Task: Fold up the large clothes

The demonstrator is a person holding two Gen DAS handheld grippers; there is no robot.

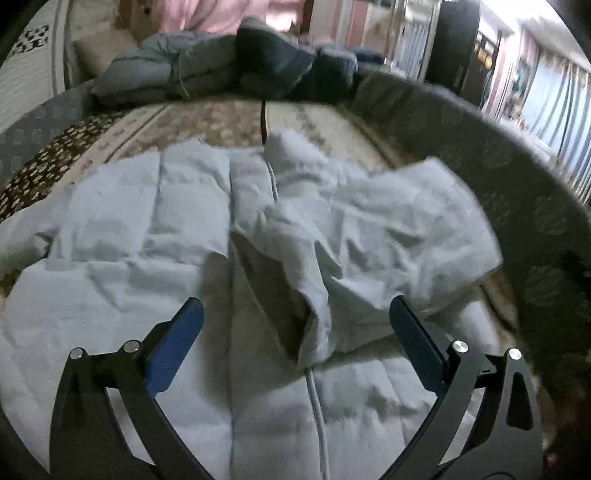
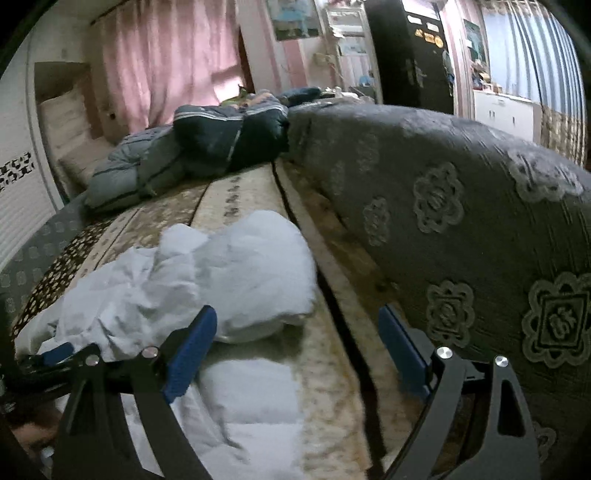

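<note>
White quilted jacket (image 1: 155,236) sprawls over patterned sofa cushions (image 2: 258,195).

No readable wording anywhere here; the grey sofa back (image 2: 461,192) carries woven flower medallions with a character-like sign in the middle, clearest at the lower right of the right wrist view, but too blurred to make out; the dark door (image 2: 410,48) shows small gold plates and a pale strip, lettering too small to tell; the wall poster (image 2: 295,18) gives no legible text; the left wrist view offers nothing to read either.
</note>
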